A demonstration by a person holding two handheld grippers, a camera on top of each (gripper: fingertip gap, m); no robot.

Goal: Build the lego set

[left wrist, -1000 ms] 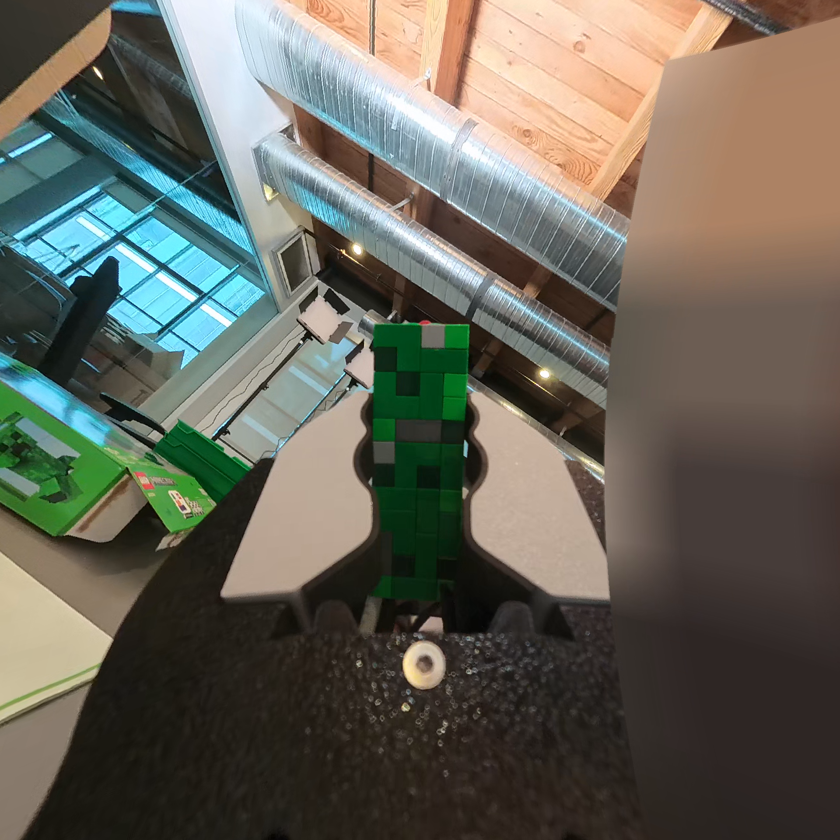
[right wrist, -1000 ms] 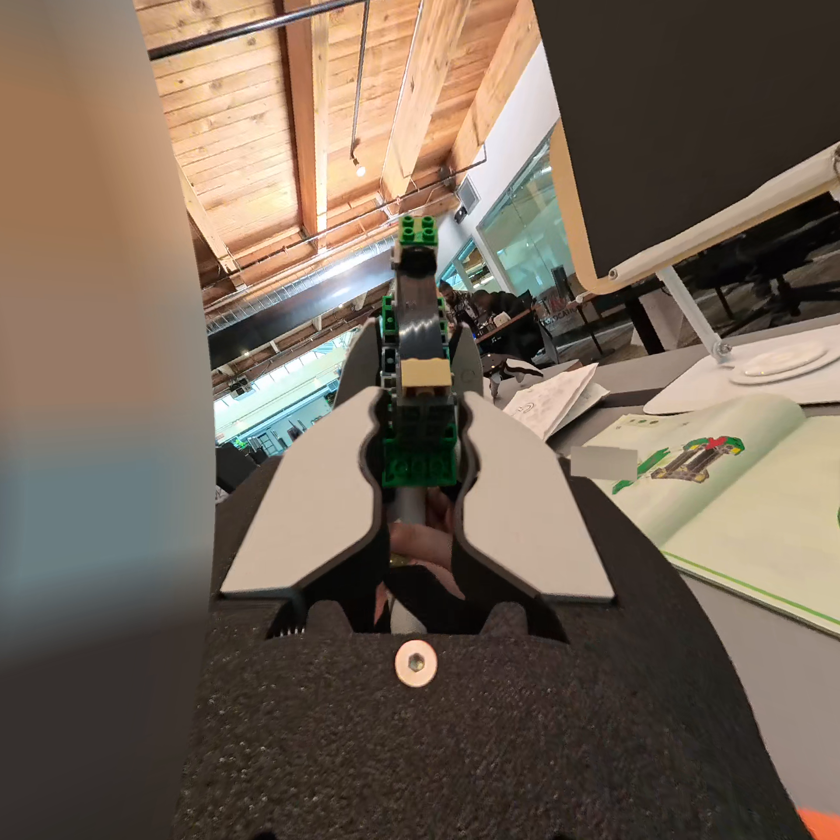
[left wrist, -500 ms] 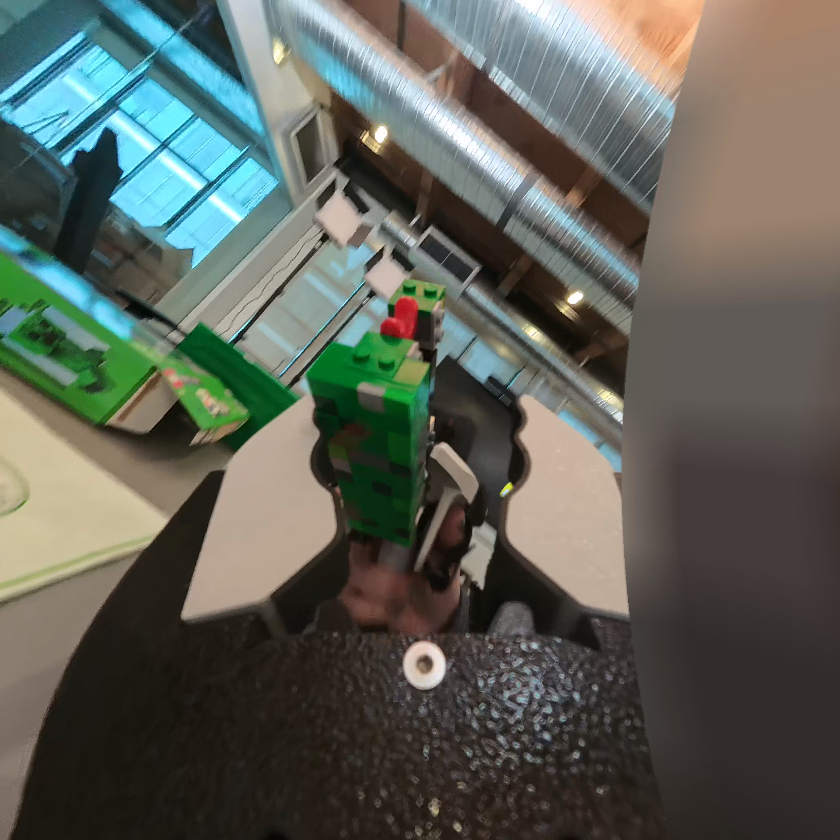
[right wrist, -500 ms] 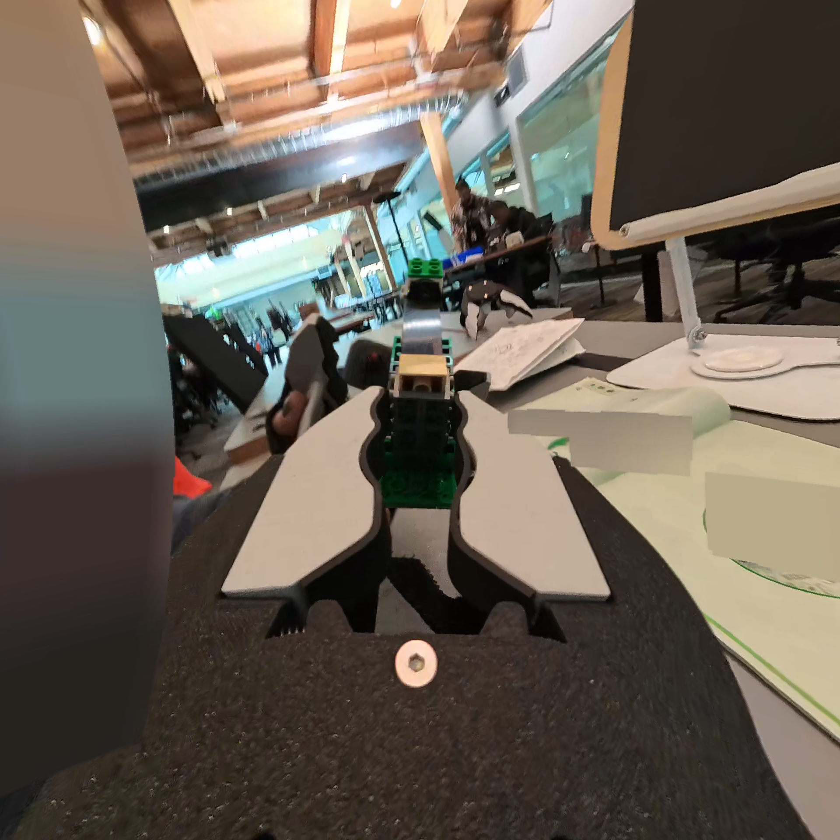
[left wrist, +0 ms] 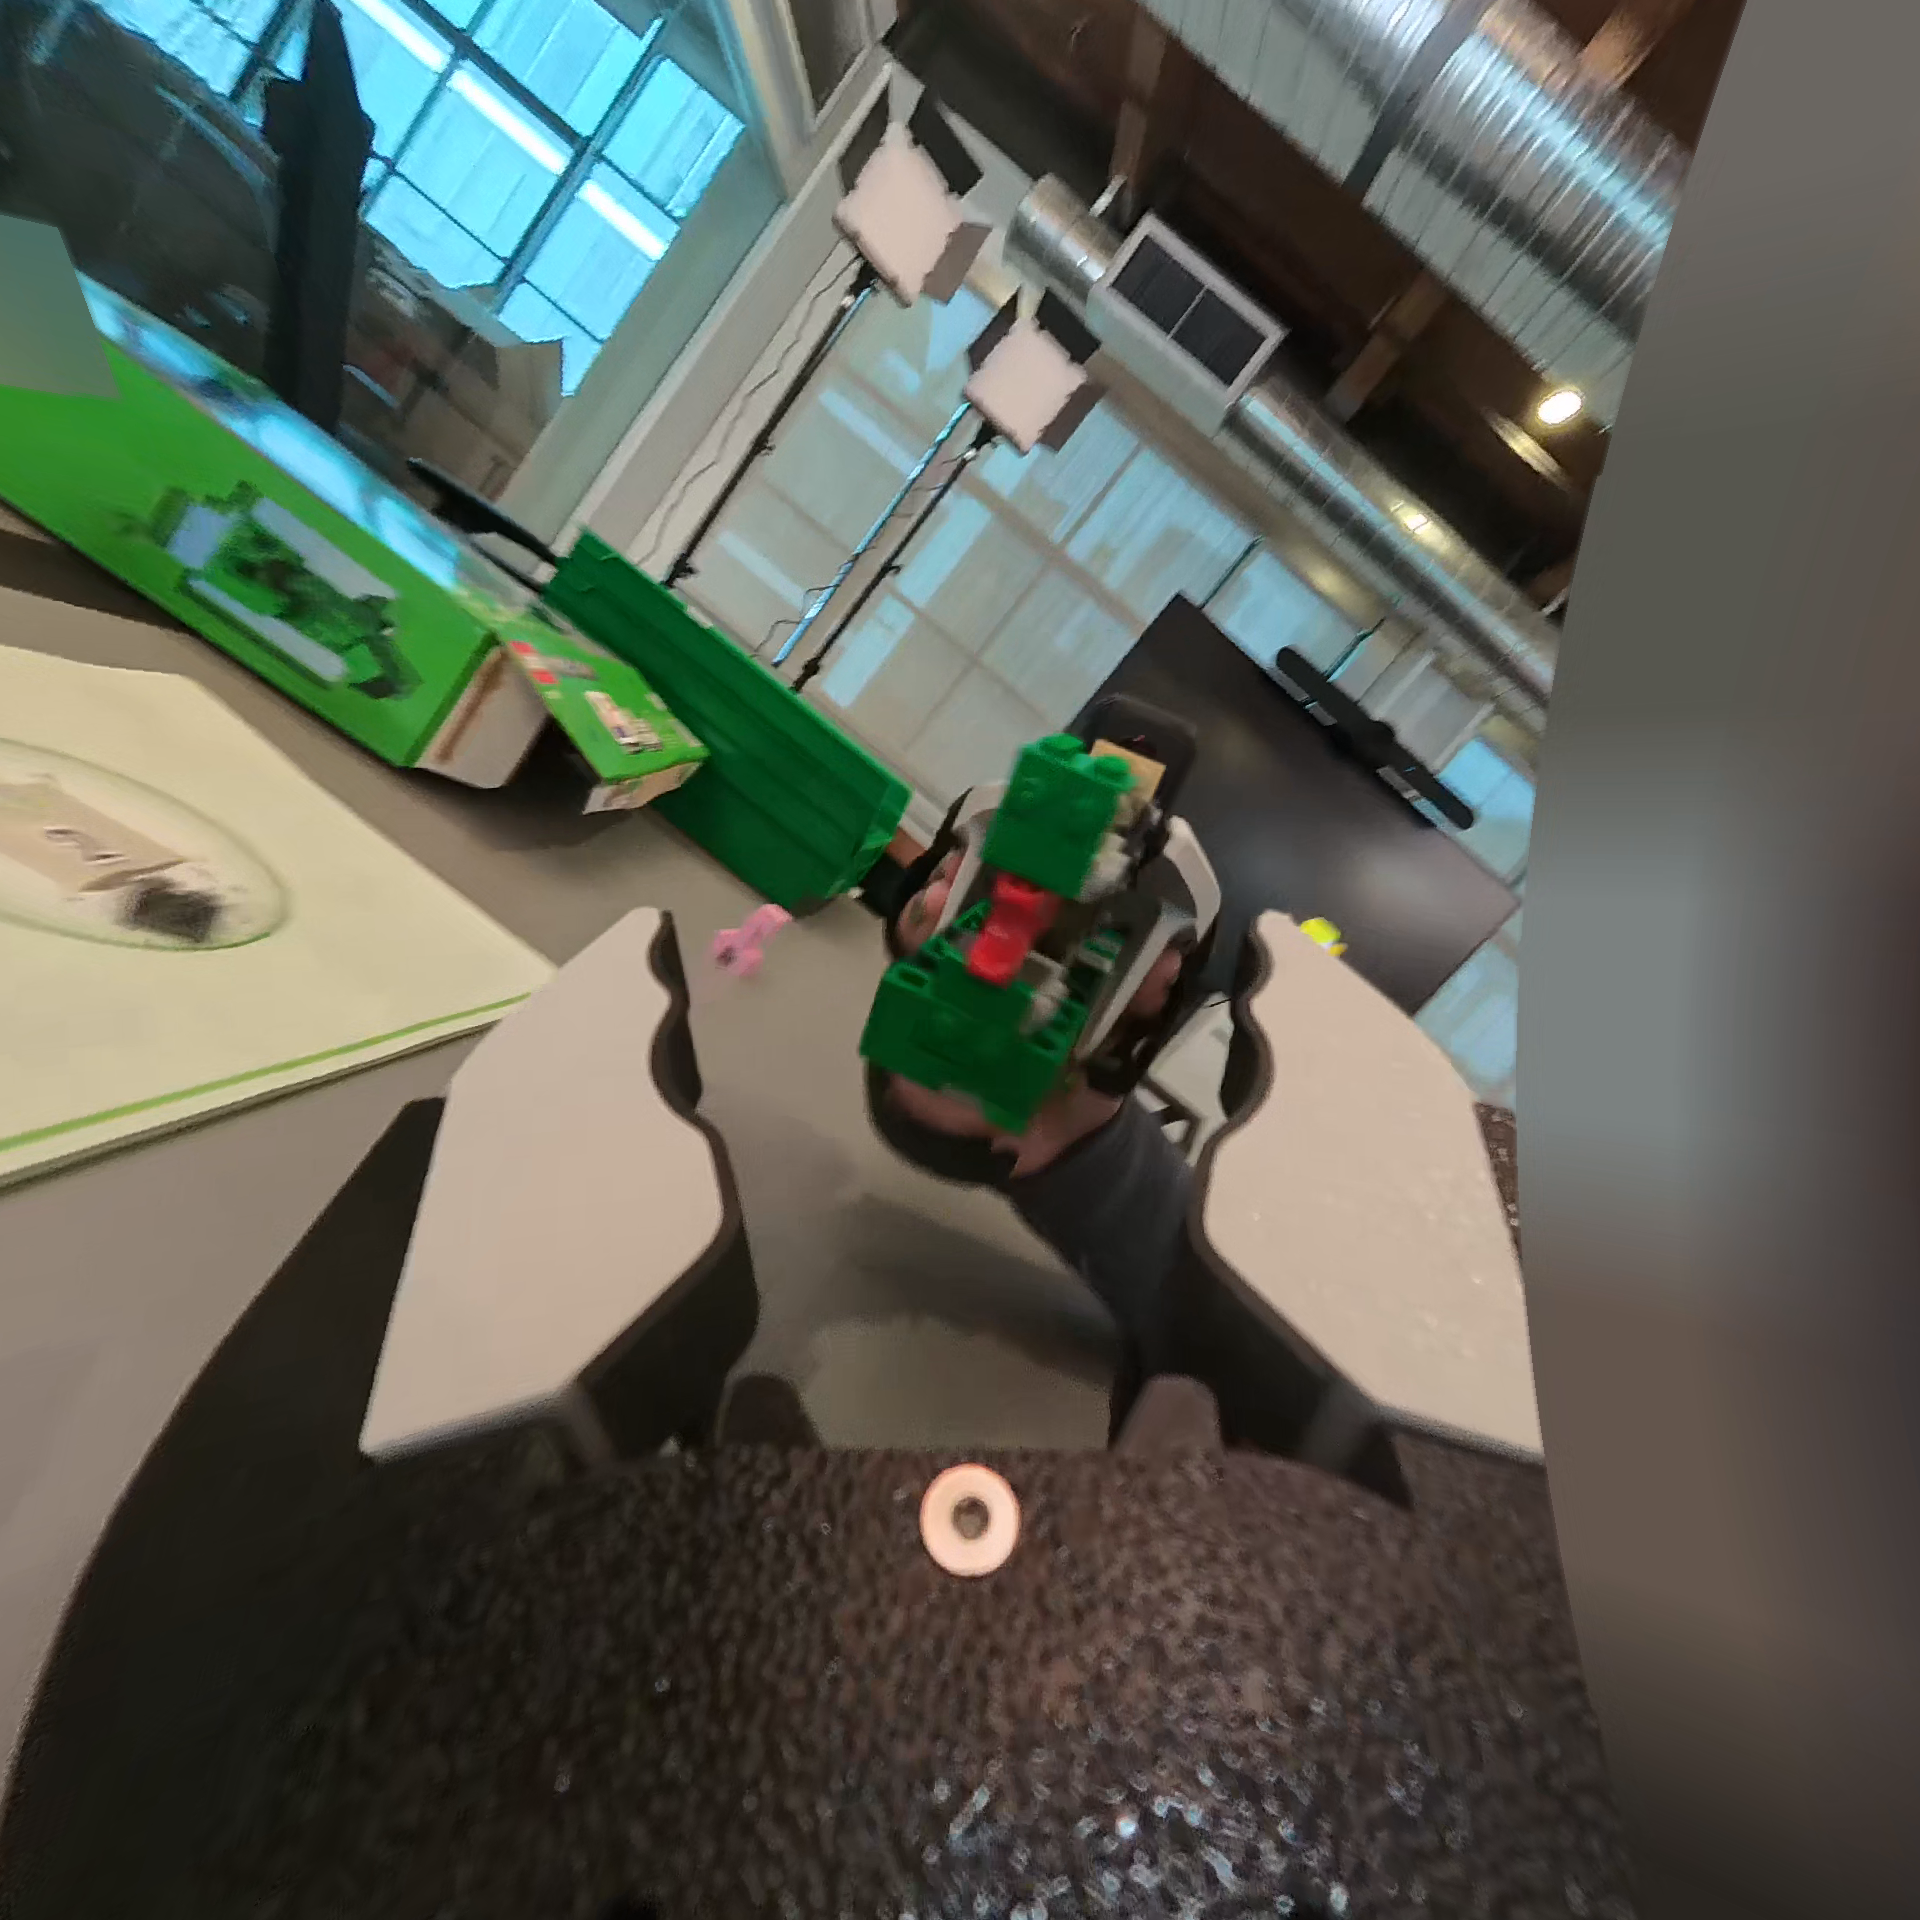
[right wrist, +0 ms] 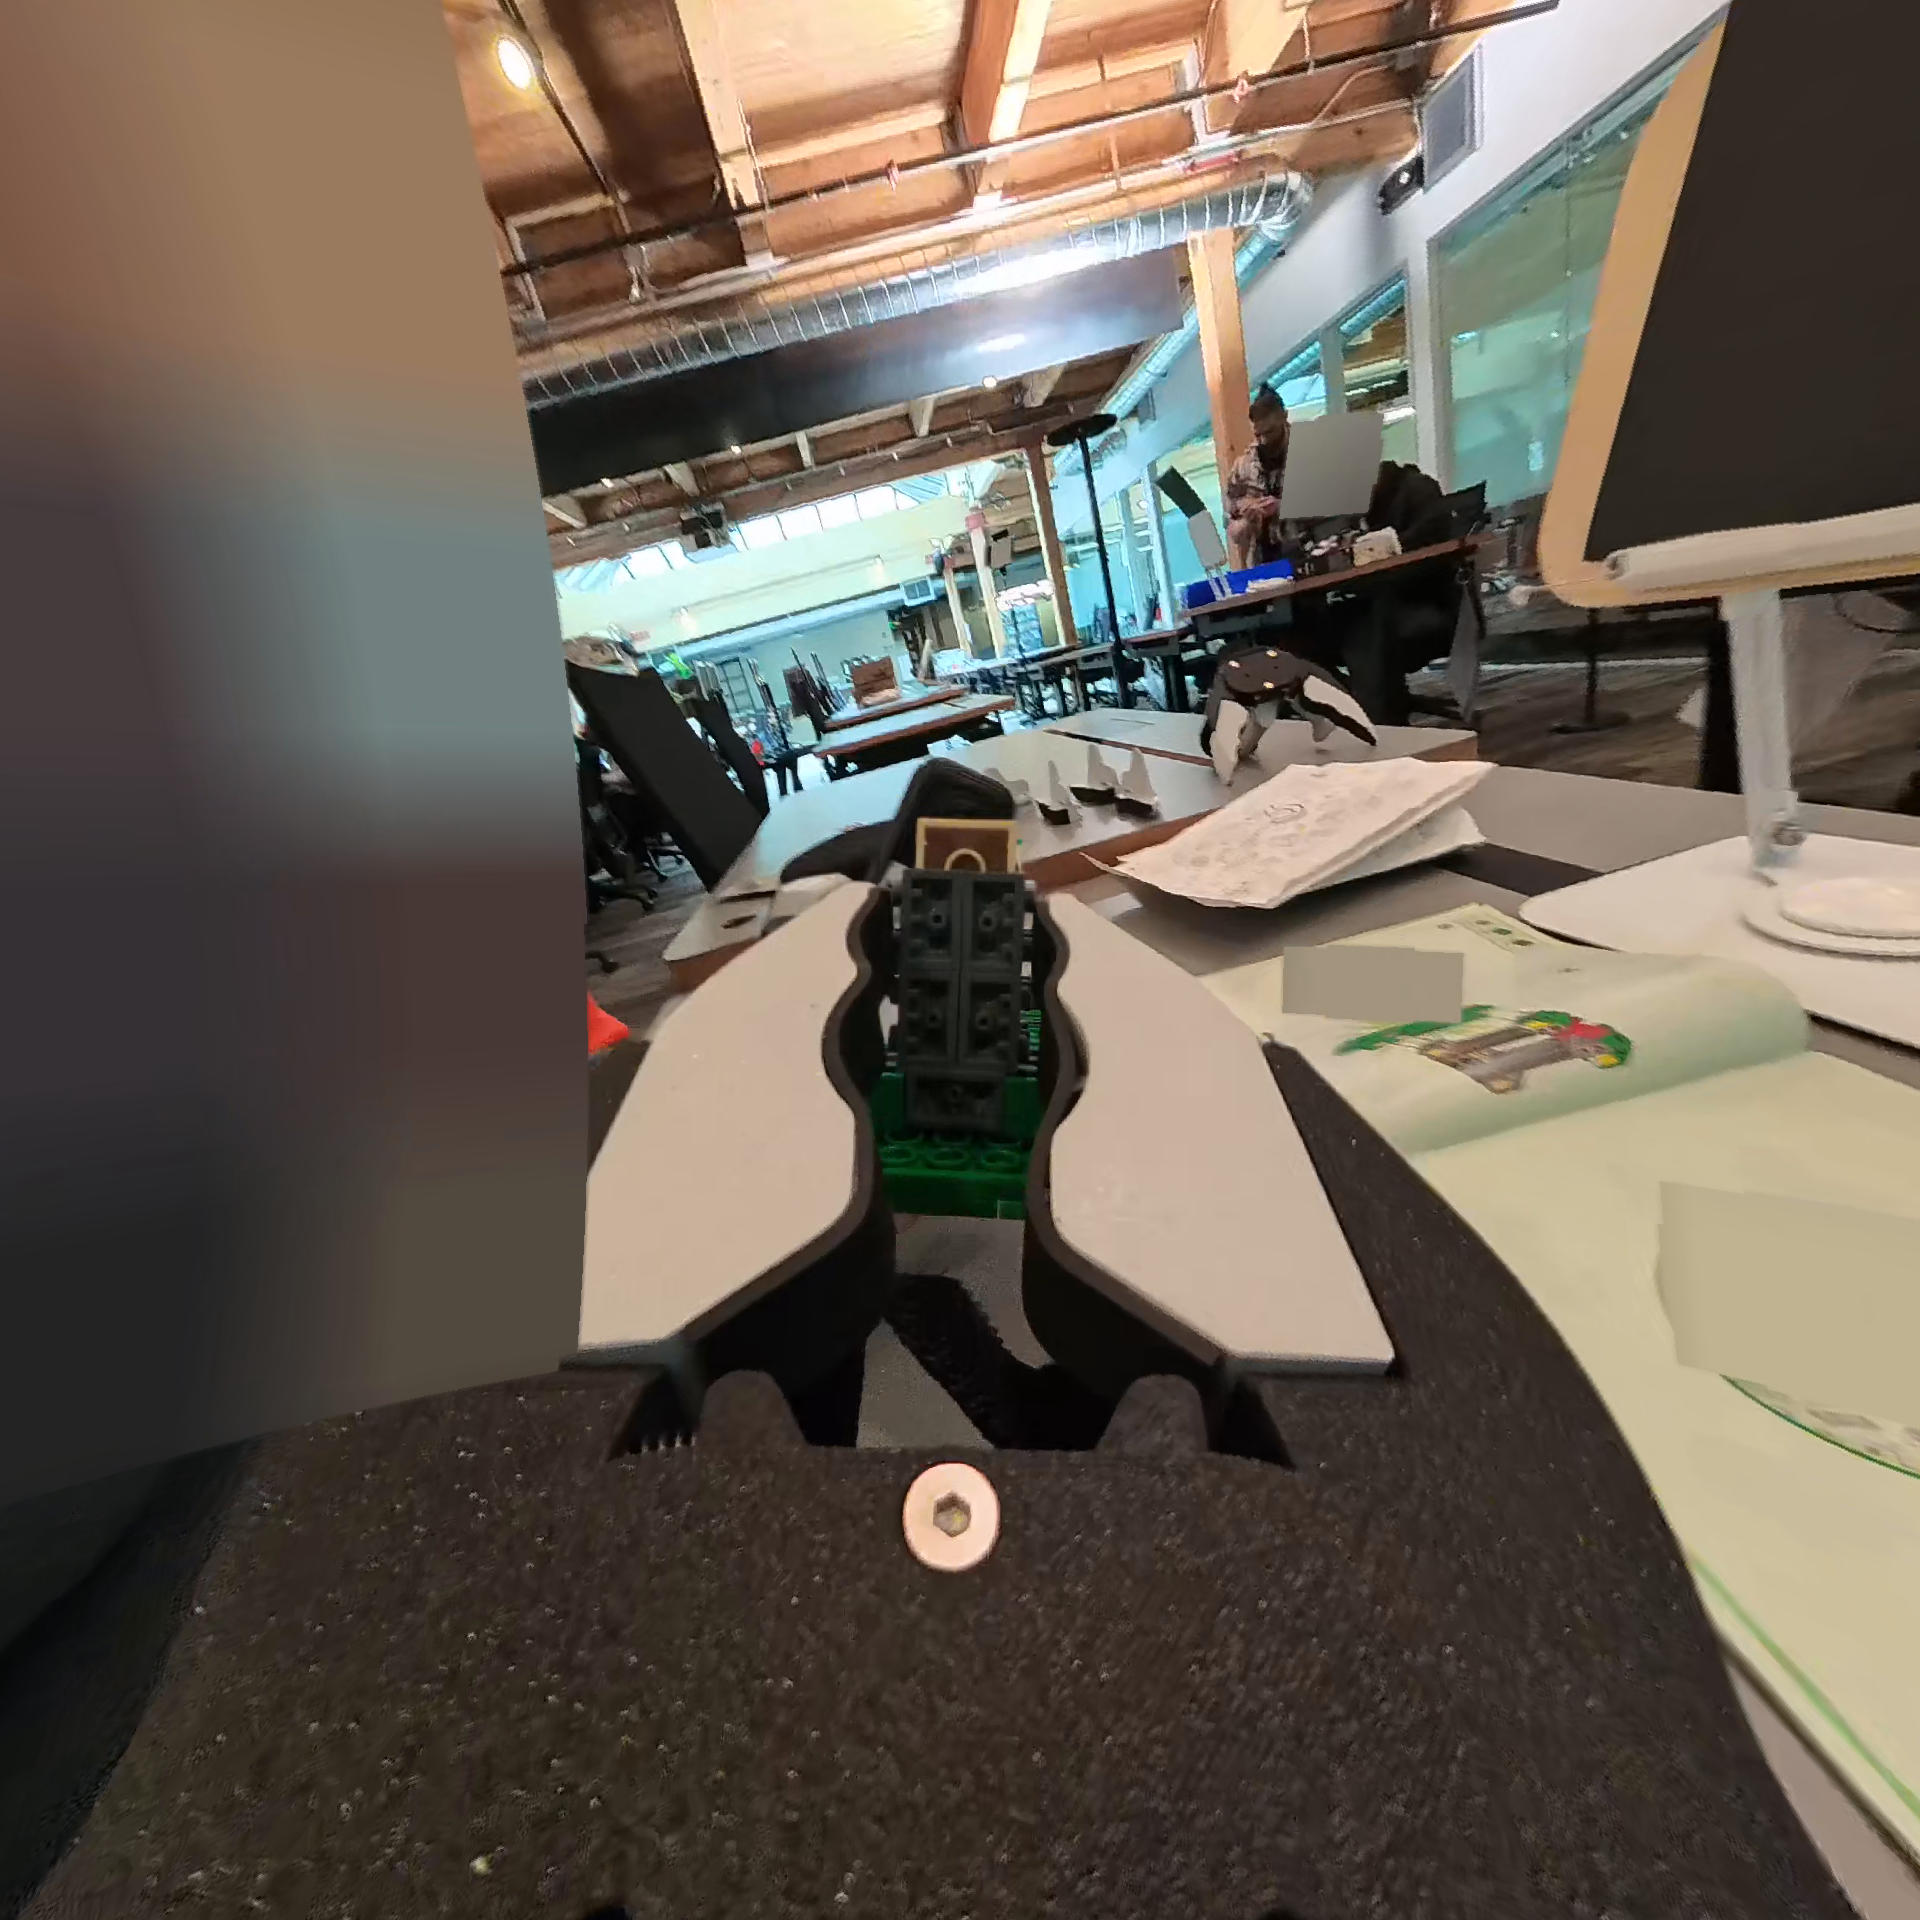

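Observation:
The green lego build, with a red piece on it, is held off the grey table by my right gripper. In the right wrist view its dark grey and green underside (right wrist: 954, 1039) is clamped between the two fingers of my right gripper (right wrist: 956, 902). In the left wrist view the build (left wrist: 961, 1023) shows a little beyond my left gripper (left wrist: 961, 940), with the right gripper's white fingers (left wrist: 1184, 894) around it. My left gripper is open wide and empty, and touches nothing.
A green set box (left wrist: 260, 582) and a green bin (left wrist: 727, 727) stand at the back left. An open instruction booklet (left wrist: 208, 987) lies to the left and shows in the right wrist view (right wrist: 1558, 1143). A small pink piece (left wrist: 748, 935) lies on the table. A monitor stand (right wrist: 1766, 883) and a paper bag (right wrist: 1299, 831) are at the right. My right fingertips sit around 5 cm from my left ones.
My left gripper has let go of the green build, opened wide and drawn back. Both views have tilted down from the ceiling to the table. The right gripper still holds the build.

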